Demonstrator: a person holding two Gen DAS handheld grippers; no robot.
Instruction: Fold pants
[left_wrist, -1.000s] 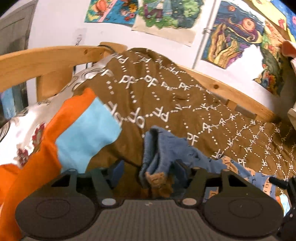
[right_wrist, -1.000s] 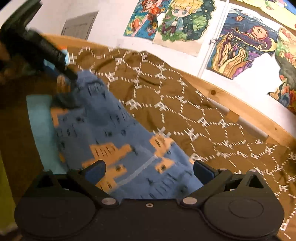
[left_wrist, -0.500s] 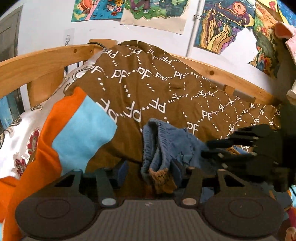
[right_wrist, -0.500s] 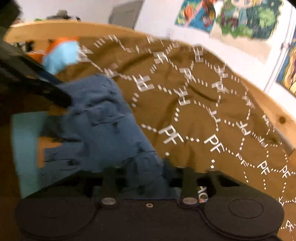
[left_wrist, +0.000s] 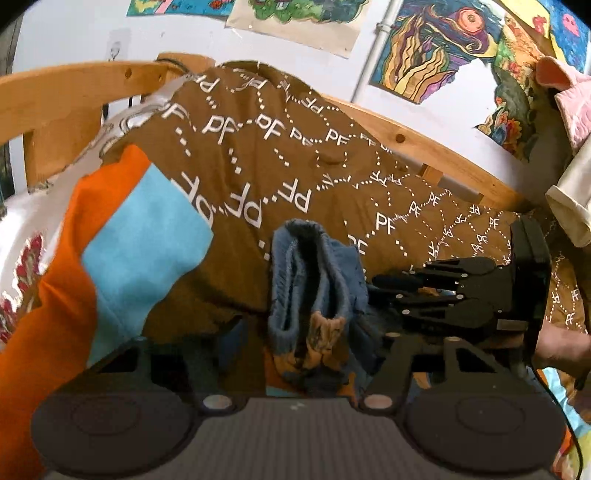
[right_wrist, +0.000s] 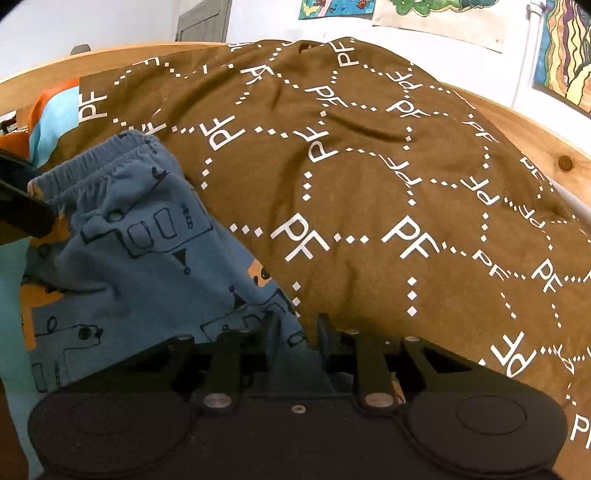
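Both pinching the blue printed cotton pants (right_wrist: 147, 236): left gripper (left_wrist: 295, 343) at the bunched waistband, right gripper (right_wrist: 293, 332) clamping an edge over the brown patterned blanket (right_wrist: 369, 166).

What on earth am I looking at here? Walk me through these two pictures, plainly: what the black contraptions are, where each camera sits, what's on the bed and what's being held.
No robot here: a person holds a two-finger hand tool in each hand, and a fisheye camera on each tool looks forward along its fingers. The black shape along the bottom of each picture is that tool's own body.

The left camera's view shows the left gripper with the bunched waistband of the blue pants between its fingers. The other tool reaches in from the right.

The right camera's view shows the right gripper pinched on the same pants, near their edge.

Beneath lies a brown blanket printed with "PF", on a bed with a wooden frame. Drawings hang on the wall.
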